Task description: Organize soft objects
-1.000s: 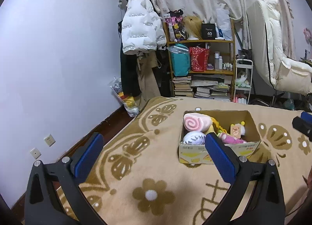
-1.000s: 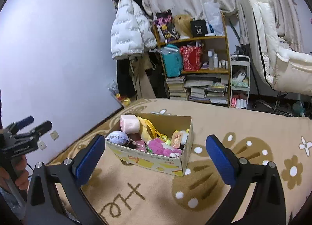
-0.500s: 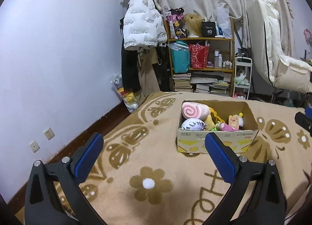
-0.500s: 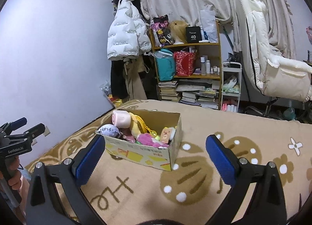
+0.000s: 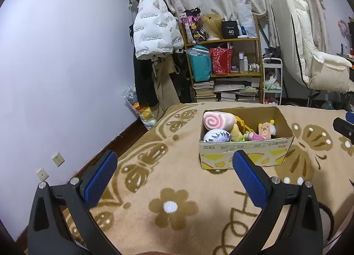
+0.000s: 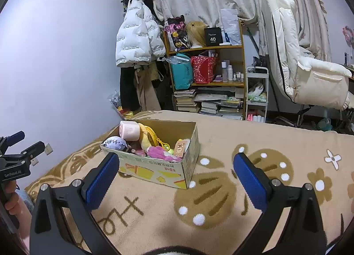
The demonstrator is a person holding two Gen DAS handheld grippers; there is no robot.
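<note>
From my left wrist, my left gripper [image 5: 174,175] hangs with its blue pads spread wide and nothing between them, above the tan blanket [image 5: 141,188]. The cardboard box [image 5: 245,153] of soft toys [image 5: 218,120] sits toward the blanket's far edge.

From my right wrist, my right gripper [image 6: 176,176] is likewise spread and empty; the box stands just beyond its left pad, toward the blanket's far left corner
</note>
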